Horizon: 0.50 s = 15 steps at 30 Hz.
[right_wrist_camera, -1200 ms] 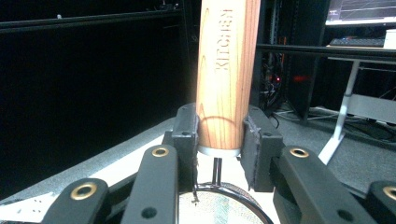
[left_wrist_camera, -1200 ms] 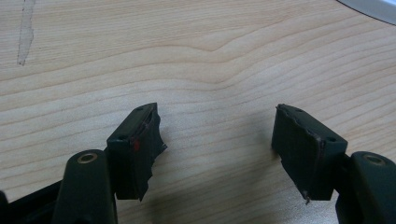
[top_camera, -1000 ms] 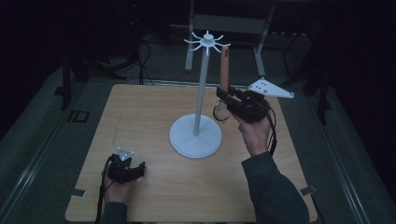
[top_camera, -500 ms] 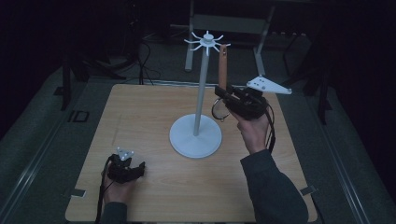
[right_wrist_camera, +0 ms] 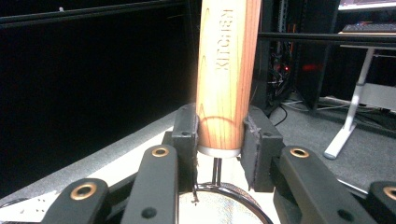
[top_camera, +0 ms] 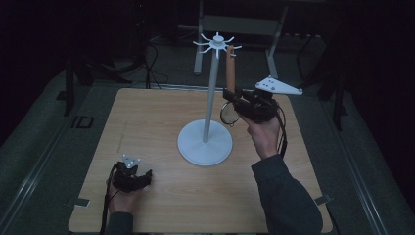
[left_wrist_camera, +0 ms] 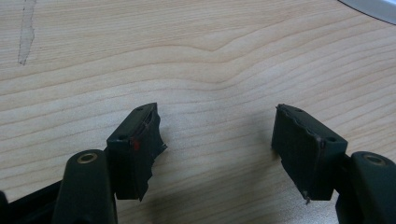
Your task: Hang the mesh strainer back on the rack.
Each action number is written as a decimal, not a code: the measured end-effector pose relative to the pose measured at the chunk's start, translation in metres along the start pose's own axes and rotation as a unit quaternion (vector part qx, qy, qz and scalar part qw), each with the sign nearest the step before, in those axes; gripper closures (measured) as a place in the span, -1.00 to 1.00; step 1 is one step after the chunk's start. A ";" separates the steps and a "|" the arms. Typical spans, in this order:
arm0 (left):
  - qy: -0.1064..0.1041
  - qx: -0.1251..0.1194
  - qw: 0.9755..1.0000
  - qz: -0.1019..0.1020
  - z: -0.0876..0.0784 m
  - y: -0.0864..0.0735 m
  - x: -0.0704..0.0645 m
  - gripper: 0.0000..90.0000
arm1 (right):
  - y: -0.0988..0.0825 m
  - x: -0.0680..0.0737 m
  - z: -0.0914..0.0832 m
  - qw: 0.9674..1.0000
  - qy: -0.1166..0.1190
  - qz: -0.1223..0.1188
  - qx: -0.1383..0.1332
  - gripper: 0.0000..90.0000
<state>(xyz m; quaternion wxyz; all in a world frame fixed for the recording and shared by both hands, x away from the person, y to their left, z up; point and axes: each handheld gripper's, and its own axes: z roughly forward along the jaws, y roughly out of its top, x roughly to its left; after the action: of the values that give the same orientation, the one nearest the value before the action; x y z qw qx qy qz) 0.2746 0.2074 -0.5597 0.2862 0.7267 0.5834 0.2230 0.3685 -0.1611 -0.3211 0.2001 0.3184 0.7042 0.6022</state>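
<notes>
Setting: a light wooden table (top_camera: pixel 161 122) in a dark room, seen from above, with a person's forearms entering from the near edge.
Stand: a white utensil stand (top_camera: pixel 210 98) rises from a round base near the middle of the table; short hook arms radiate from its top.
Utensil: a small strainer with a wooden handle (top_camera: pixel 230 73) is held upright just right of the stand's pole, the handle's upper end close to the hook arms; whether it touches a hook cannot be told. The right gripper view shows the word KITCHEN printed along the handle (right_wrist_camera: pixel 227 70), and a round wire-mesh bowl (right_wrist_camera: pixel 219 205) hanging below the jaws.
Right gripper: the right gripper (top_camera: pixel 234 98), raised above the table in the right hand (top_camera: pixel 264 134), is clamped on the lower end of the handle, one pad on each side.
Left gripper: the left gripper (top_camera: pixel 131 177) sits low at the near left of the table in the left hand; in the left gripper view its jaws stand wide apart over bare wood, grasping nothing.
</notes>
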 end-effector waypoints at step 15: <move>-0.001 0.000 1.000 0.000 -0.001 0.000 0.000 -0.27 | -0.001 -0.001 0.009 1.000 0.008 0.008 0.013 0.54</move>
<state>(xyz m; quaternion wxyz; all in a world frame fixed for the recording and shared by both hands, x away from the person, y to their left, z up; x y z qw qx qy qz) 0.2743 0.2078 -0.5594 0.2867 0.7268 0.5832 0.2223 0.3752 -0.1554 -0.3241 0.1859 0.3219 0.7112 0.5967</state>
